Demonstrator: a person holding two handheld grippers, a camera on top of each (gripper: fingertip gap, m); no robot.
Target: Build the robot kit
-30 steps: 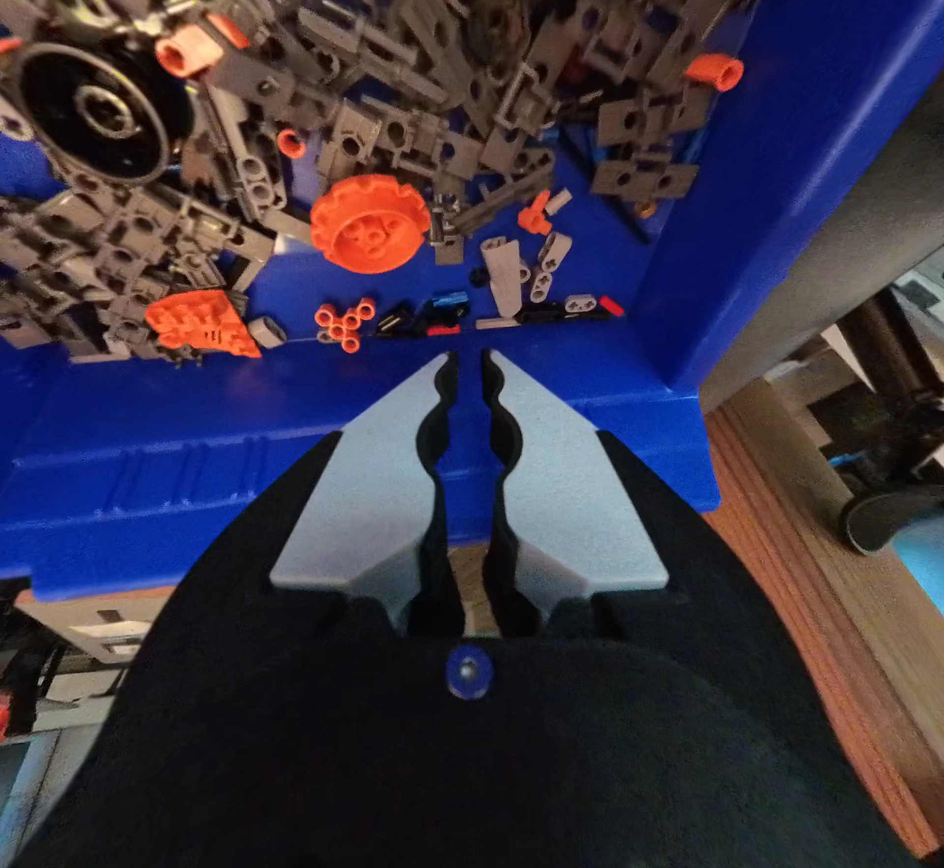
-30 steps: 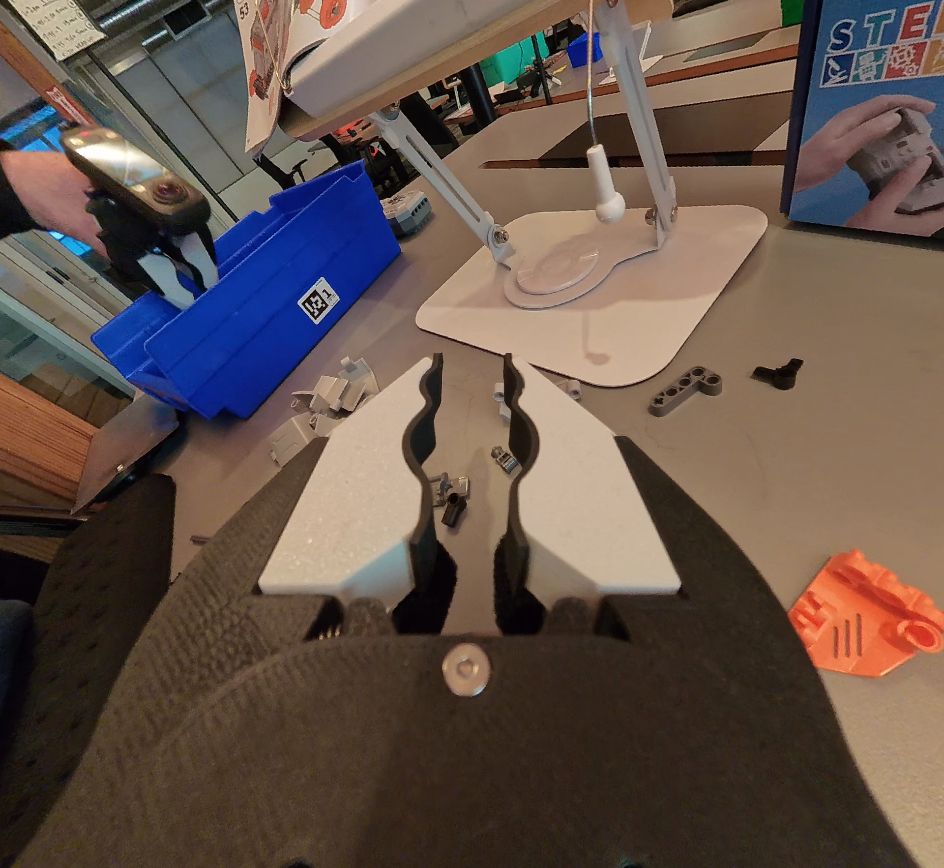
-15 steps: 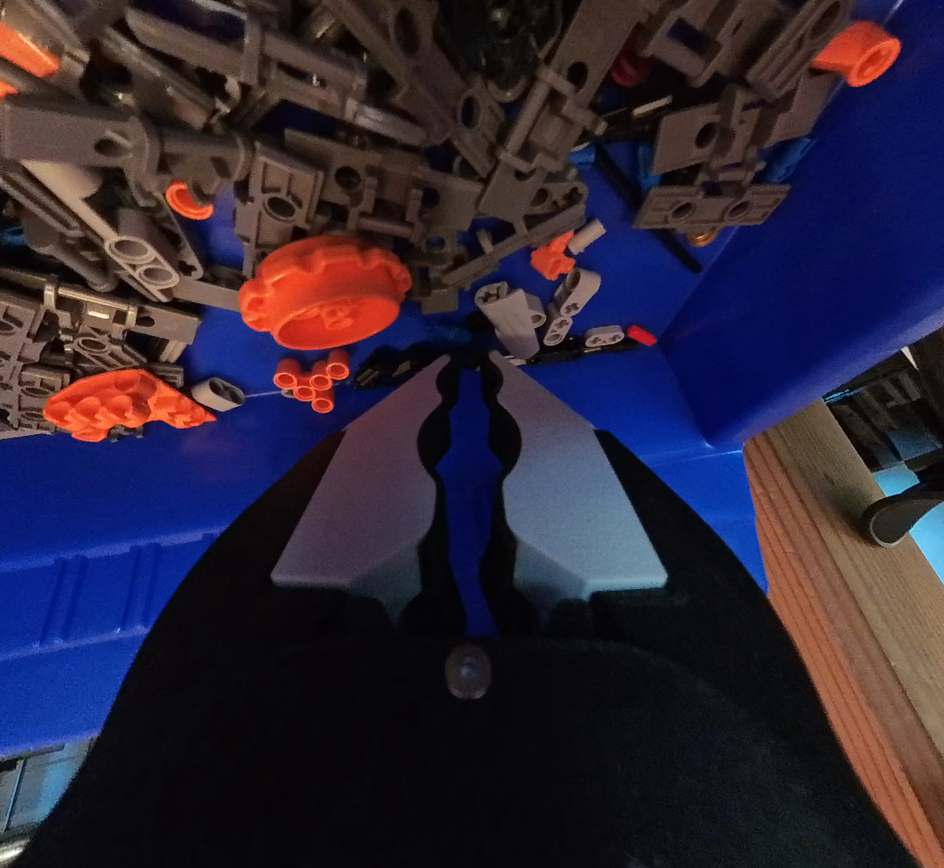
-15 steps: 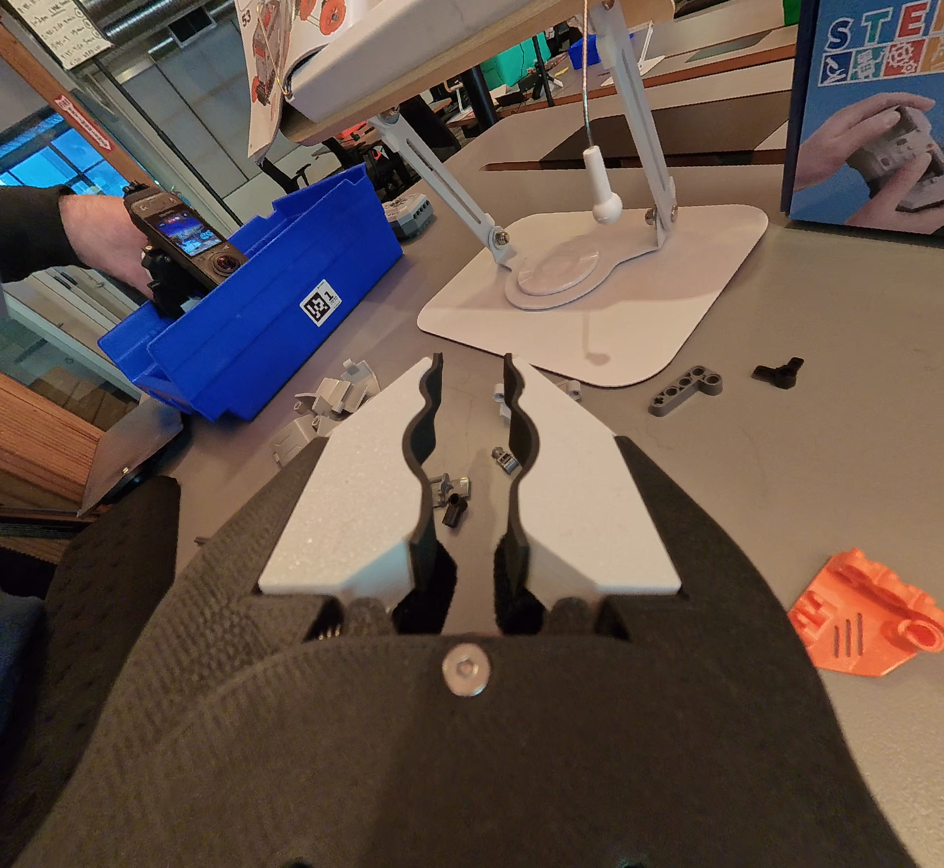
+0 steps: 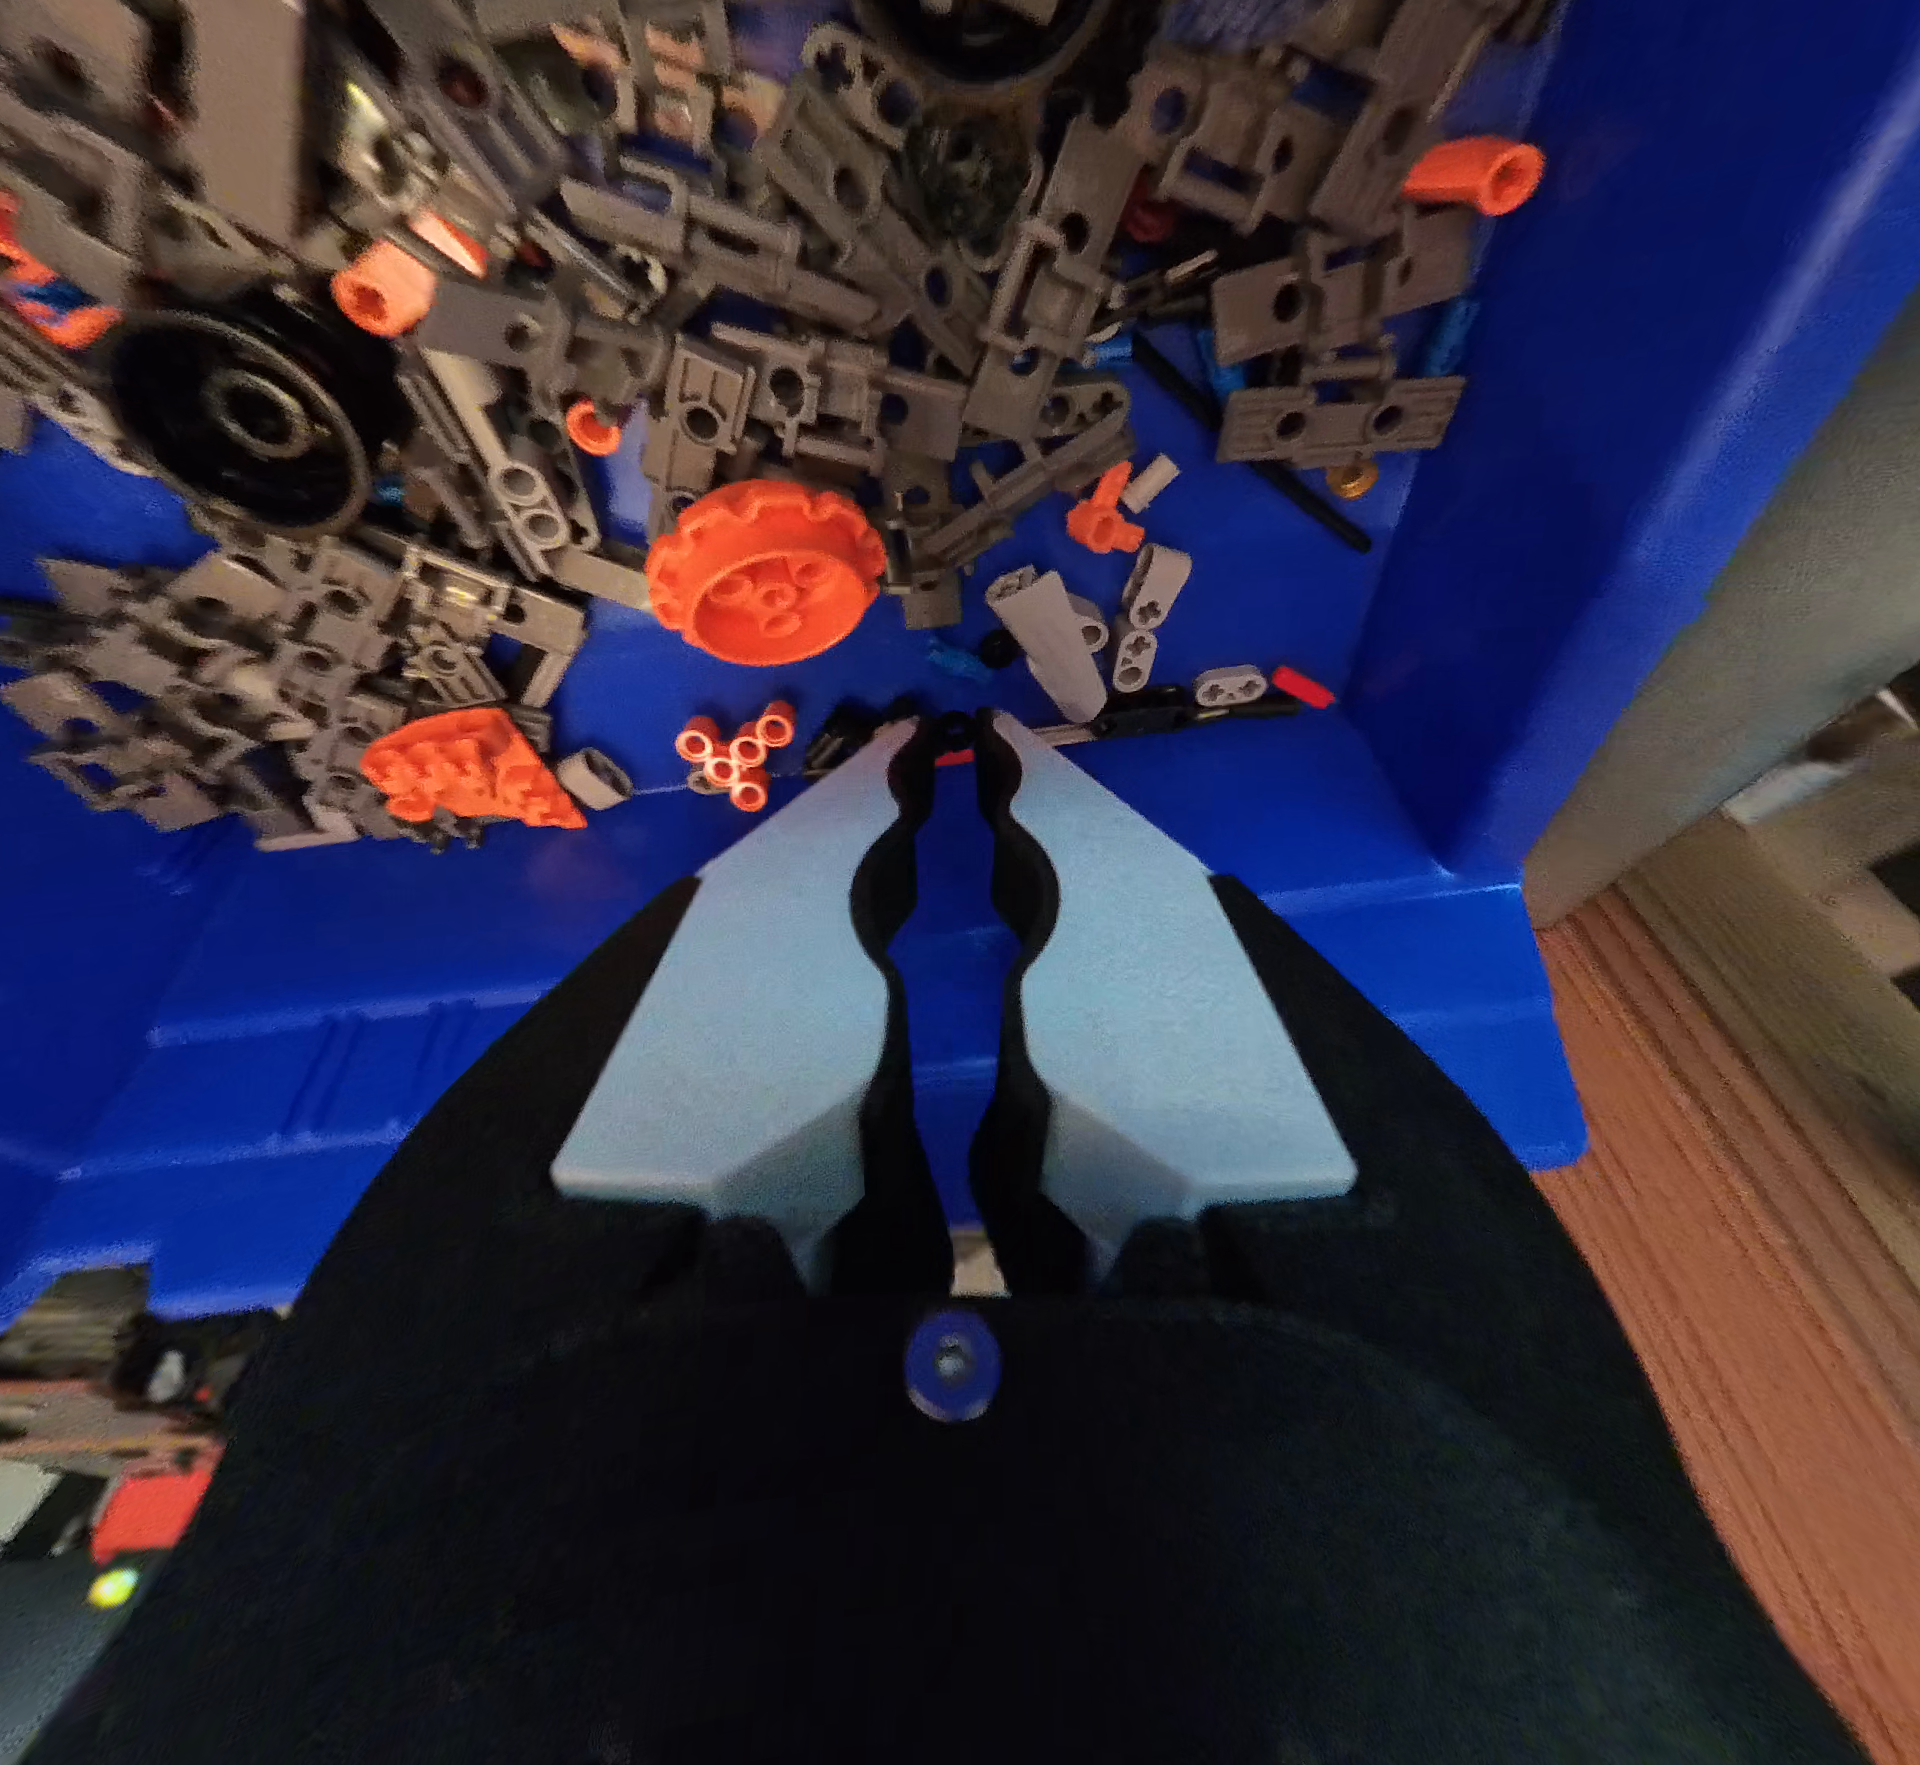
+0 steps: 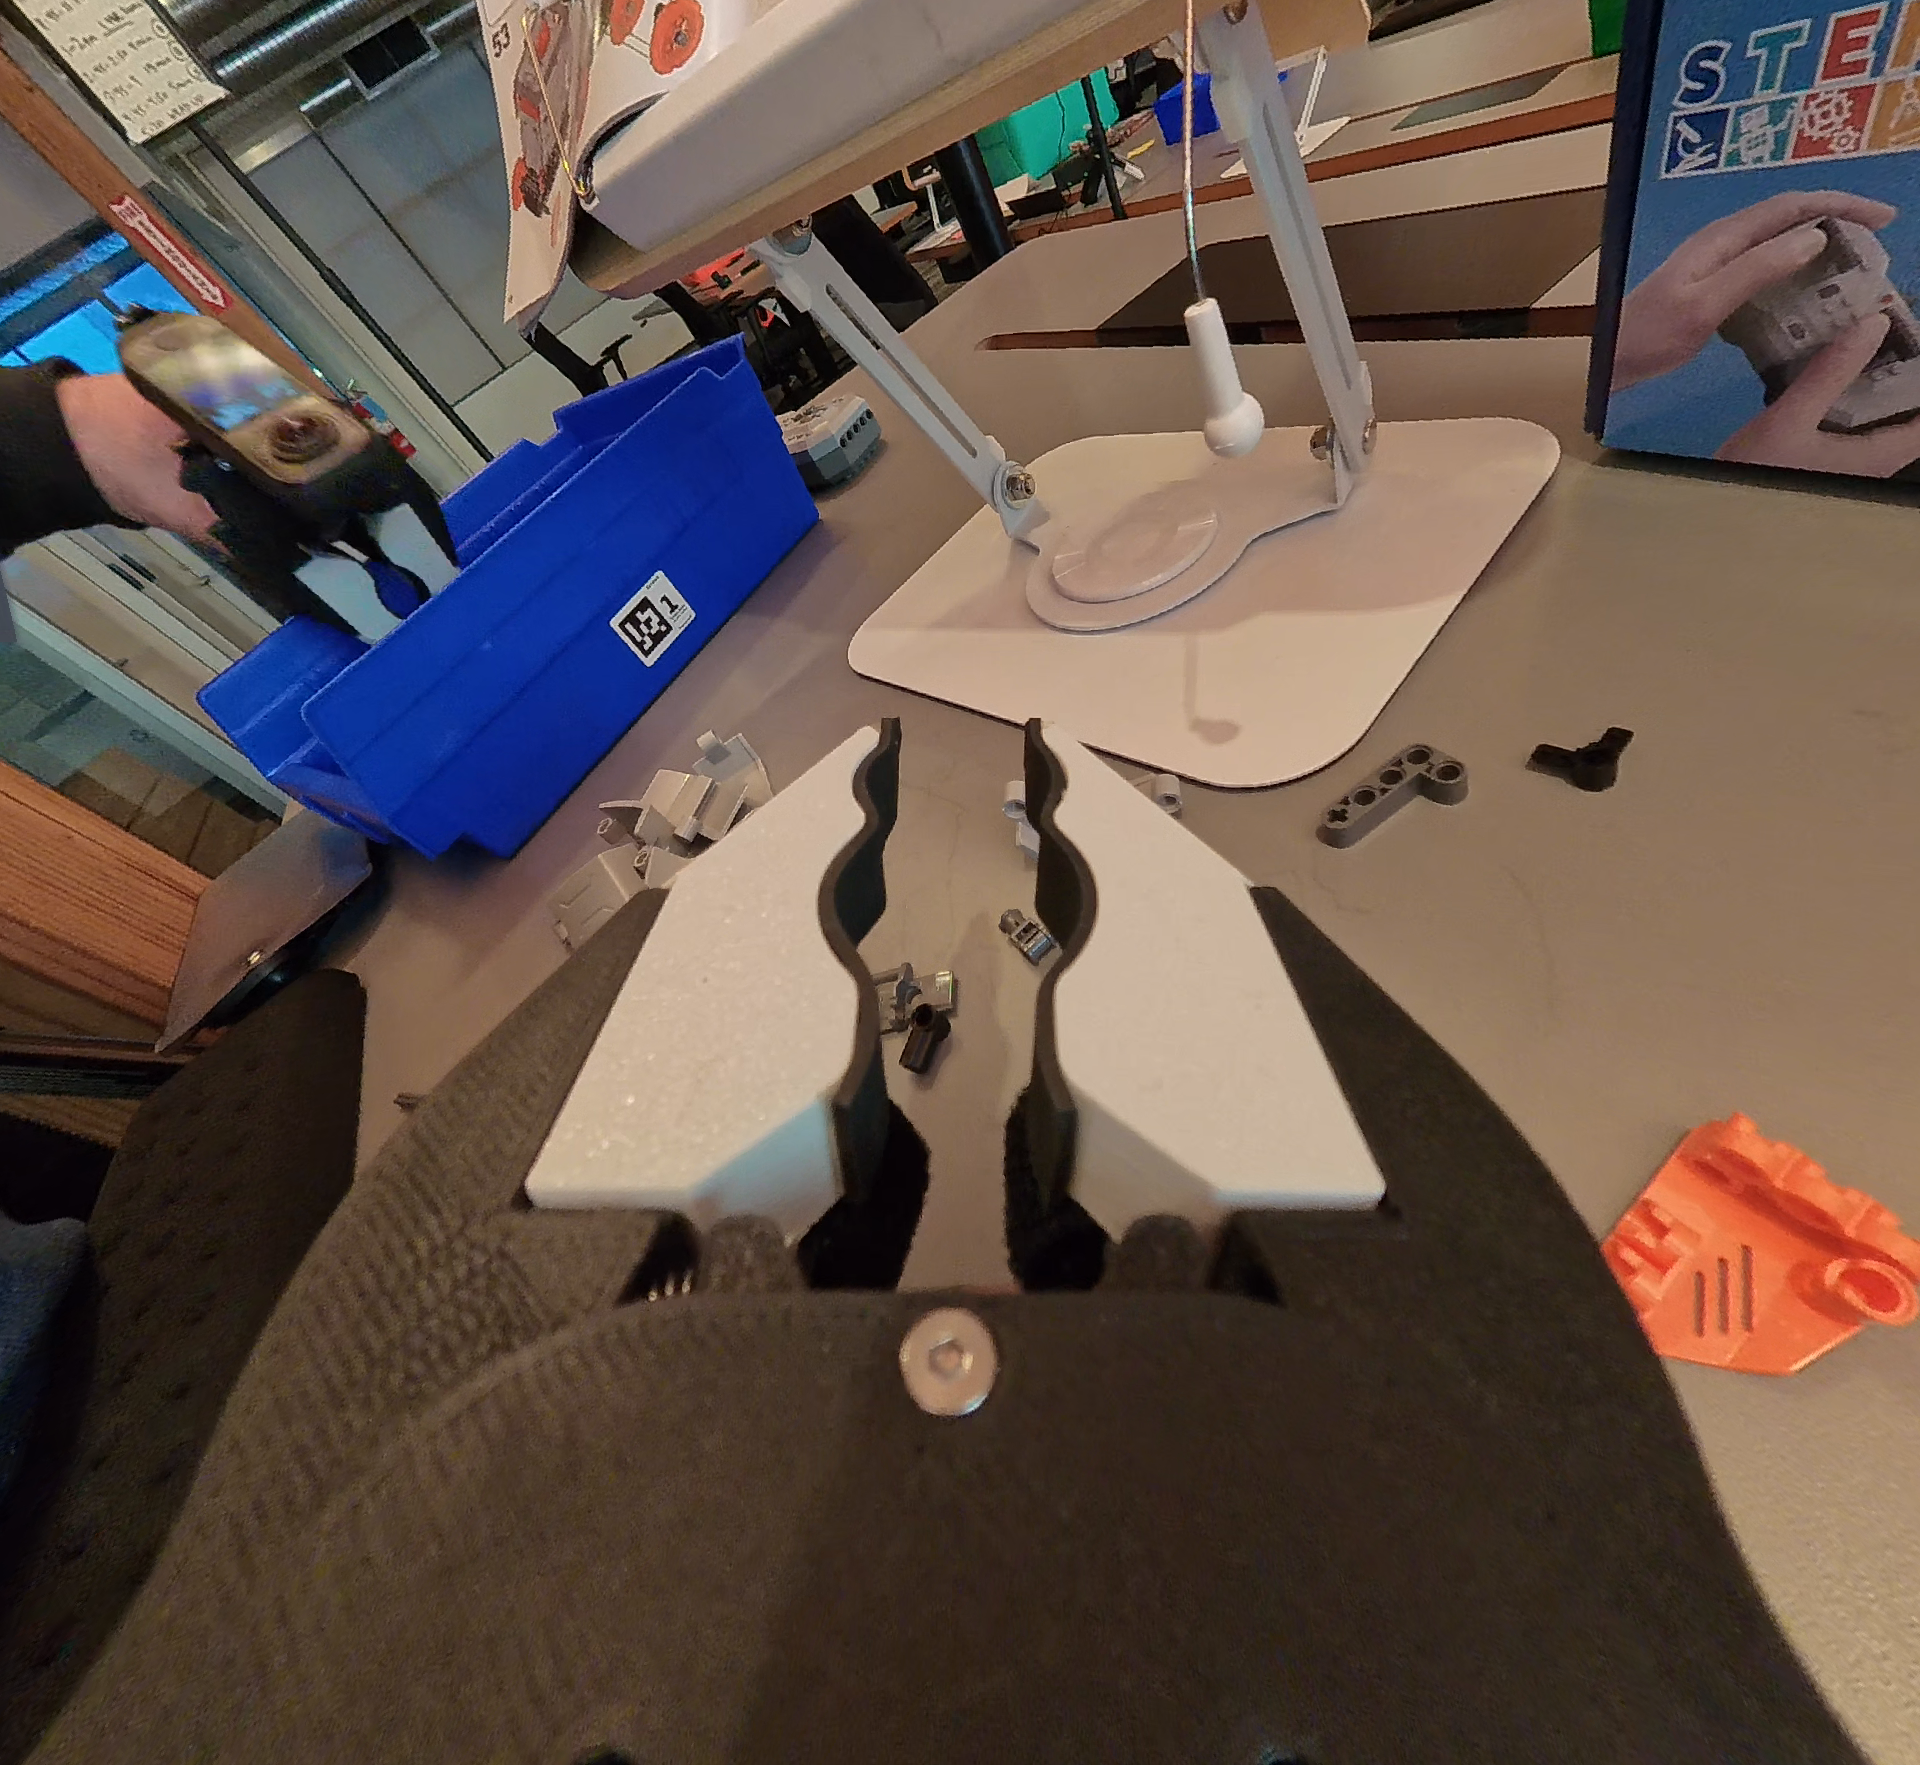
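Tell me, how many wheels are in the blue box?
2 for sure: an orange wheel in the middle of the blue box, and a black wheel at the left. A dark ring farther back may be a third; the grey pile may hide more.

We see a glossy blue moulded-plastic bin filled with matt grey plastic building parts and a smooth orange plastic toothed wheel at twelve o'clock of the left tongs. The tongs' pale fingers look grainy, their housing rough black. At three o'clock lies layered wood. The matt grey bench carries a smooth white metal stand base.
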